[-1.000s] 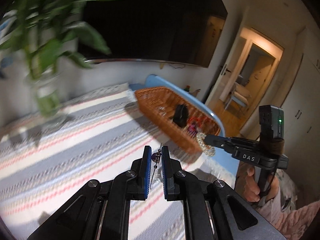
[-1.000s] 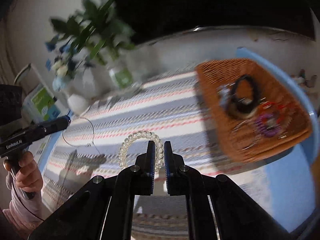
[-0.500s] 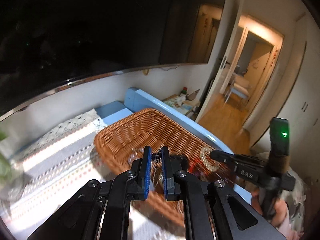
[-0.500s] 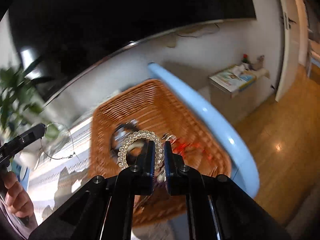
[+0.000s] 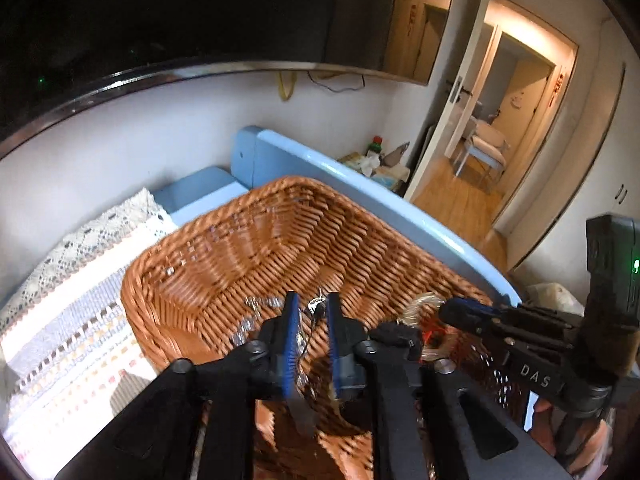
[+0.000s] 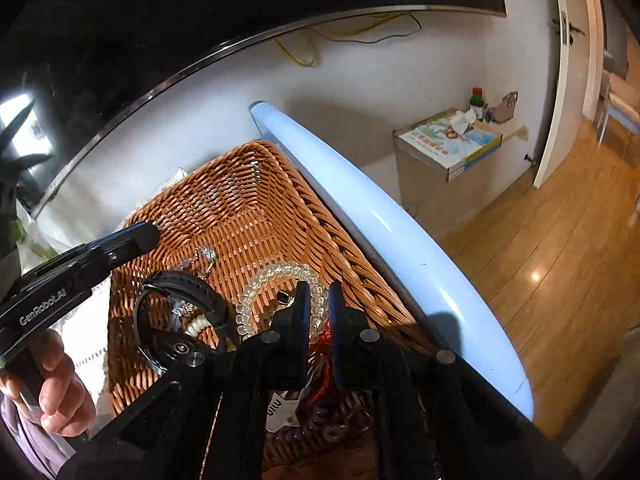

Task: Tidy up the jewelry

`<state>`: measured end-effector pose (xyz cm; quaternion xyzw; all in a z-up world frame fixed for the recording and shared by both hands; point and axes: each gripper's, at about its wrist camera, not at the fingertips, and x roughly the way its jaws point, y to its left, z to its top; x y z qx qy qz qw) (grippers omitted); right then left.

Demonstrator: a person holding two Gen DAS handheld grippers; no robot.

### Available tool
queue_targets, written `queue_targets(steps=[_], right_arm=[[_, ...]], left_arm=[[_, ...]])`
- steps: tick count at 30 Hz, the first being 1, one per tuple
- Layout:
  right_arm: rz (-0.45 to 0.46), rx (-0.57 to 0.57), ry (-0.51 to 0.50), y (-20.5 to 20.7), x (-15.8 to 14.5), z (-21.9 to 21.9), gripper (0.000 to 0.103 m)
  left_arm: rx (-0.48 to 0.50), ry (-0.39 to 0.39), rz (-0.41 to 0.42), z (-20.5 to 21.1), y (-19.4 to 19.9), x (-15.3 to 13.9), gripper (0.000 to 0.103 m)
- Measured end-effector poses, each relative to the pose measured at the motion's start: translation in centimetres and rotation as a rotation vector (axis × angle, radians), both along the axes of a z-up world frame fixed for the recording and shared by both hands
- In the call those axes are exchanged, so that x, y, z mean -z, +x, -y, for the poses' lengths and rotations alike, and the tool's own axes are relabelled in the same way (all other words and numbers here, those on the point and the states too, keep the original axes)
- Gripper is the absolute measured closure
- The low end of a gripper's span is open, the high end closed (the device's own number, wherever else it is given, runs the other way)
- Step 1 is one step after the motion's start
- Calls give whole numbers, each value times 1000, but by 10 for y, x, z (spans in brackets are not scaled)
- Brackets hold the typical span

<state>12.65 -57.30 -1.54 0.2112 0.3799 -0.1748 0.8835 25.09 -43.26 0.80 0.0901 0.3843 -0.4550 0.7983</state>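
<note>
Both grippers hang over the wicker basket [image 5: 208,272] for the drop: left gripper [image 5: 313,312], jaws just parting, thin necklace [image 5: 316,305] loose between them; right gripper [image 6: 318,300] pinching clear bead bracelet [image 6: 276,274].

Wicker basket [image 5: 224,264] on striped cloth [image 5: 76,320]

Clear bead bracelet [image 6: 276,280] over wicker basket [image 6: 240,216], thin necklace [image 5: 316,308] above it

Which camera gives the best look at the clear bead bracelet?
The right wrist view: the clear bead bracelet arcs over the wicker basket, pinched in the right gripper. The left wrist view shows only a blurred loop.
</note>
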Motion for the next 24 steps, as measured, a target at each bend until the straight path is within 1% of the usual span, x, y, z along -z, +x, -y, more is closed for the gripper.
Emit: queue_targets(steps=[1,2,3,4,5,7,11,14,17,18,20,22,24], right_arm=[[2,-4,6,0,0,0,90],[7,-8,14,-1,-1,-1,90],[16,-11,20,-3,-3,-3,88],[26,-9,19,-5,-6,-5,85],[34,-4,15,-8,-9,-6,83],[62,13,7,-17,-18,-12,69],[118,22,-14,-37,-43,-30,68],[156,26,-31,-55,-62,-48,67],[182,37,-64,-74,-75,-70,59],[189,41,-75,-80,-78,-80,53],[203,31,-88,-90,-82,-98,49],[202,20,-105,-96,-86,-119,44],[199,8,-124,-100,-87,-137,40]], left_arm=[[4,3,3,0,-1,0,72],[-4,8,19,-4,-6,-3,60],[-16,13,40,-9,-10,-7,53],[-18,9,48,-15,-15,-11,50],[-16,-1,46,-20,-18,-15,50],[-19,-29,37,-37,-27,-27,49],[-64,-68,74,-74,-47,-48,48],[-116,-113,89,-112,-66,-59,45],[-173,-133,122,-149,-88,-61,43],[-197,-133,136,-161,-95,-60,42],[-239,-130,160,-181,-107,-58,42],[-285,-122,187,-201,-121,-53,41],[-316,-108,221,-215,-133,-48,41]])
